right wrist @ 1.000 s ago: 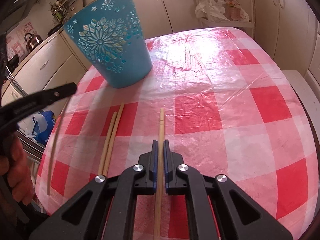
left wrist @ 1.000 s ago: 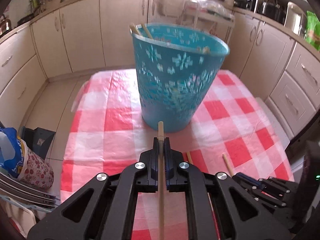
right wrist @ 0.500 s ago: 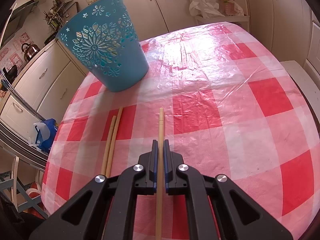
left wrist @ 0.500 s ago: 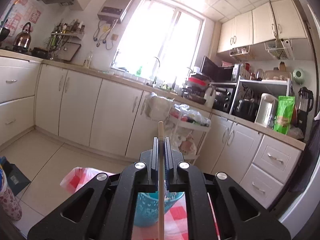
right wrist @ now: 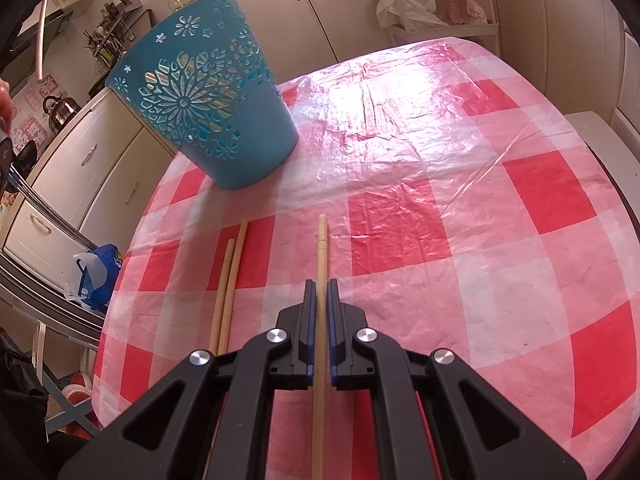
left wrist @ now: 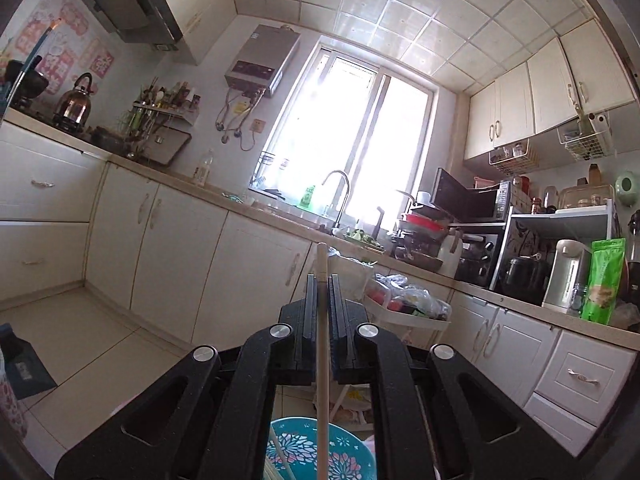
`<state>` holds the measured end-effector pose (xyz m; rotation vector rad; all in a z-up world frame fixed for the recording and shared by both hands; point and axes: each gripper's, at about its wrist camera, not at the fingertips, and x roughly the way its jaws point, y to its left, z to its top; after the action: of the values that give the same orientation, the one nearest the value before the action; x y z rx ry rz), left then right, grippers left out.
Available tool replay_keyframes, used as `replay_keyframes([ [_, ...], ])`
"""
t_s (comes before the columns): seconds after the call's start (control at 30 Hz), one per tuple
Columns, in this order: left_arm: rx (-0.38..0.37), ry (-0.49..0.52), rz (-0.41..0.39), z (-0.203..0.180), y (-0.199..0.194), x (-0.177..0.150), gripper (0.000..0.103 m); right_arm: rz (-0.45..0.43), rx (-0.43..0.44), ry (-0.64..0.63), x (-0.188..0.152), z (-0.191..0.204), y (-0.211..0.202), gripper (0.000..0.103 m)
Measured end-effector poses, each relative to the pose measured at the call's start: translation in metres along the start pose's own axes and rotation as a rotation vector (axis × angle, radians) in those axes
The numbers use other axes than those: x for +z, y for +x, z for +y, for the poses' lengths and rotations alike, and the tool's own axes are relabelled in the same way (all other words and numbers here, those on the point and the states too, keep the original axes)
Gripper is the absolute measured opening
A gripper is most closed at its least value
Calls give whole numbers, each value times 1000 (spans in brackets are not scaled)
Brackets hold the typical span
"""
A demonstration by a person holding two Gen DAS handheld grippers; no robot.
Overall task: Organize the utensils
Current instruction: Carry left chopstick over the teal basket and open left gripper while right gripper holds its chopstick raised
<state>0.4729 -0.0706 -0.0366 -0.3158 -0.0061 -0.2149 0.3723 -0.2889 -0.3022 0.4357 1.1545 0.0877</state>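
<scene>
My left gripper (left wrist: 321, 278) is shut on a wooden chopstick (left wrist: 322, 344) and points level across the kitchen, high above the table. Below it, the rim of the blue cut-out basket (left wrist: 340, 454) shows, with other chopsticks inside. My right gripper (right wrist: 321, 284) is shut on a second chopstick (right wrist: 321, 248) and points down at the red-checked tablecloth (right wrist: 460, 208). Two more chopsticks (right wrist: 228, 280) lie side by side on the cloth, just left of the right gripper. The blue basket (right wrist: 208, 108) stands at the far left of the table.
White cabinets (left wrist: 248, 276), a sink tap (left wrist: 340, 196) under a bright window and a counter with appliances (left wrist: 520, 276) fill the left wrist view. Off the table's left edge are a blue bag (right wrist: 98, 276) and a metal rack (right wrist: 48, 220).
The left gripper rose and tipped up with its chopstick: the basket dropped from the middle of its view to the bottom edge. The right gripper kept still.
</scene>
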Motion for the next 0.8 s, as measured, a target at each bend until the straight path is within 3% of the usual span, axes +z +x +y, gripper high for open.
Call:
replay_keyframes([
  [0.5,92,-20,9,12,54,-33,5,3,14,19,3,1,4,6],
  [0.8,109,37,101,14,73,-71,5,4,19,30,6,1,7,6],
])
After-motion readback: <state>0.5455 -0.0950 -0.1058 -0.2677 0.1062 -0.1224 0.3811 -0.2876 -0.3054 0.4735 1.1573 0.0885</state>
